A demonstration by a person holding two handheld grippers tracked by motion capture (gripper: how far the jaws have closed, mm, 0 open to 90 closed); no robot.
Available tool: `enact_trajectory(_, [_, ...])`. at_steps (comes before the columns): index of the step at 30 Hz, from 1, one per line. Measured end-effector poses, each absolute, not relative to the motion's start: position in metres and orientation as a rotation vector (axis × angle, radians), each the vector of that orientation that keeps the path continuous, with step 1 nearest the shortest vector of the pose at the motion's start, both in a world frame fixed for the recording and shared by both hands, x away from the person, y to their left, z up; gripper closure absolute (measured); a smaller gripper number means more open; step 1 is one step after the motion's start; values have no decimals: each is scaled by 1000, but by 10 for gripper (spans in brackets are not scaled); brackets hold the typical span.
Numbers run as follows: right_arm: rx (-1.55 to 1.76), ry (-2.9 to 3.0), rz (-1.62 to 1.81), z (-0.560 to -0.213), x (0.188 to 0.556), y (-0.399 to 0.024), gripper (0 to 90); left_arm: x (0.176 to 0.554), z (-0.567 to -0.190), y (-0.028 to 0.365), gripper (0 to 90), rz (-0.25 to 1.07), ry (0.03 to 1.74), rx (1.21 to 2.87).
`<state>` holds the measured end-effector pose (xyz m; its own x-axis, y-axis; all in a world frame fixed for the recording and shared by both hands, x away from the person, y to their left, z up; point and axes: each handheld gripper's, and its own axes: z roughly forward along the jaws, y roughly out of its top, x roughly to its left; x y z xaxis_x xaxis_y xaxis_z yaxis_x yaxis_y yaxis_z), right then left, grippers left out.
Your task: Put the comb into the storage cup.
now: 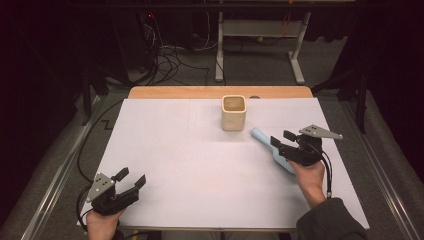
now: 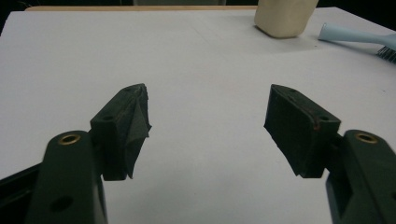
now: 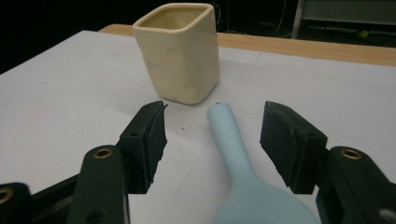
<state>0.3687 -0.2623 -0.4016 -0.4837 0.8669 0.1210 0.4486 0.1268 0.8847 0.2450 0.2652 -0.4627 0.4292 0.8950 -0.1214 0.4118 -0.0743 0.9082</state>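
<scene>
**High view: right gripper straddling brush handle beside cup**

Right gripper (image 1: pixel 281 141) sits just right of the cream square-sided ceramic cup (image 1: pixel 233 112), jaws spread either side of the pale-blue brush (image 1: pixel 272 148). Its smooth rounded plastic handle lies flat on the white matte sheet (image 1: pixel 200 165), tip pointing at the cup and near it. The pads aren't touching the handle. Left gripper (image 1: pixel 131 179) is well apart from the cup toward the near-left corner, jaws spread, nothing between them.

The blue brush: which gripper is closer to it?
Right. The right gripper straddles the blue brush, jaws open around its handle. The left gripper sits far off at the table's near left corner.
</scene>
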Motion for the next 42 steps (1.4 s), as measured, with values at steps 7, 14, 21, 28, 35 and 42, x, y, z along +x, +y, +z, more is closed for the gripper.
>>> enact_trajectory(7, [1341,2078,1175,-395,388,-256,489,246,-463,264,316,605,1138,1693])
enact_trajectory(14, [1381,2164,1057,-391,406,-249,540,246,-463,264,316,604,1135,1693])
enact_trajectory(21, [1377,2244,960,-387,424,-238,627,246,-463,264,315,605,1135,1690])
enact_trajectory(28, [1412,2323,821,-384,450,-224,752,246,-462,264,314,602,1136,1692])
enact_trajectory(35, [1463,2362,729,-387,471,-214,846,246,-463,264,314,600,1135,1688])
enact_trajectory(42, [1523,2376,667,-395,485,-210,887,247,-463,264,313,597,1135,1686])
